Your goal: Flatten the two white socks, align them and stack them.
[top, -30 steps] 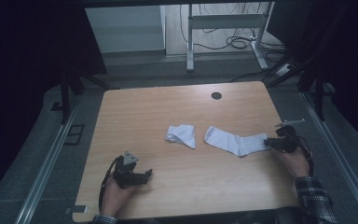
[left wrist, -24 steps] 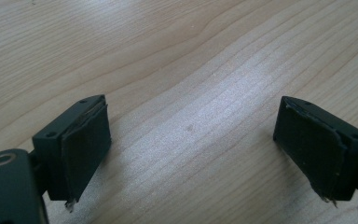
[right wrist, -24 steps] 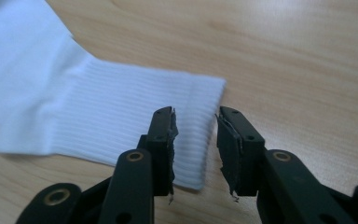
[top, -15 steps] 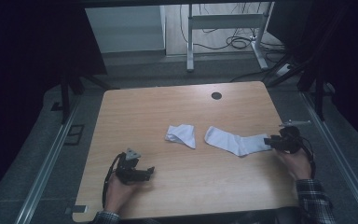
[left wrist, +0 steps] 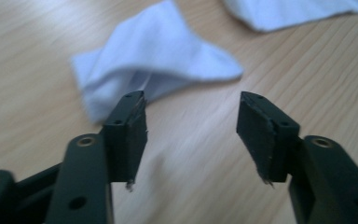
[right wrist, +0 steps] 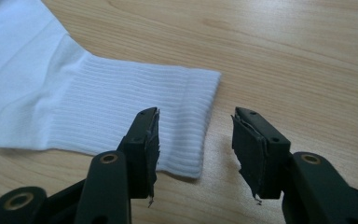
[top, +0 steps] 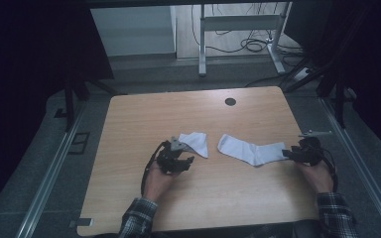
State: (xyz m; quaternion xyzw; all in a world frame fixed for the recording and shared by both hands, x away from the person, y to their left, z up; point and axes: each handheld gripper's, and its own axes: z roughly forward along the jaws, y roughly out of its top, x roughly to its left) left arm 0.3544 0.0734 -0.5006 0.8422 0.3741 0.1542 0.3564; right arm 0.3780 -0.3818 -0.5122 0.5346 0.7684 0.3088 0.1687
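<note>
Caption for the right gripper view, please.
Right claw open at the ribbed cuff of a flat white sock on the wooden table.

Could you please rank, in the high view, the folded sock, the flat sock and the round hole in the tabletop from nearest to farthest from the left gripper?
From the left gripper:
1. Folded sock, just beyond the jaws, left of centre.
2. Flat sock, off to the right, its cuff by the right gripper.
3. Round hole, near the table's far edge.

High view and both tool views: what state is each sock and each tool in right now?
Folded sock: bunched, lying free on the table.
Flat sock: spread out, cuff toward the right tool.
Left tool: open, jaws just closing, nothing between them.
Right tool: open, jaws just opening, cuff edge between them, ungripped.
</note>
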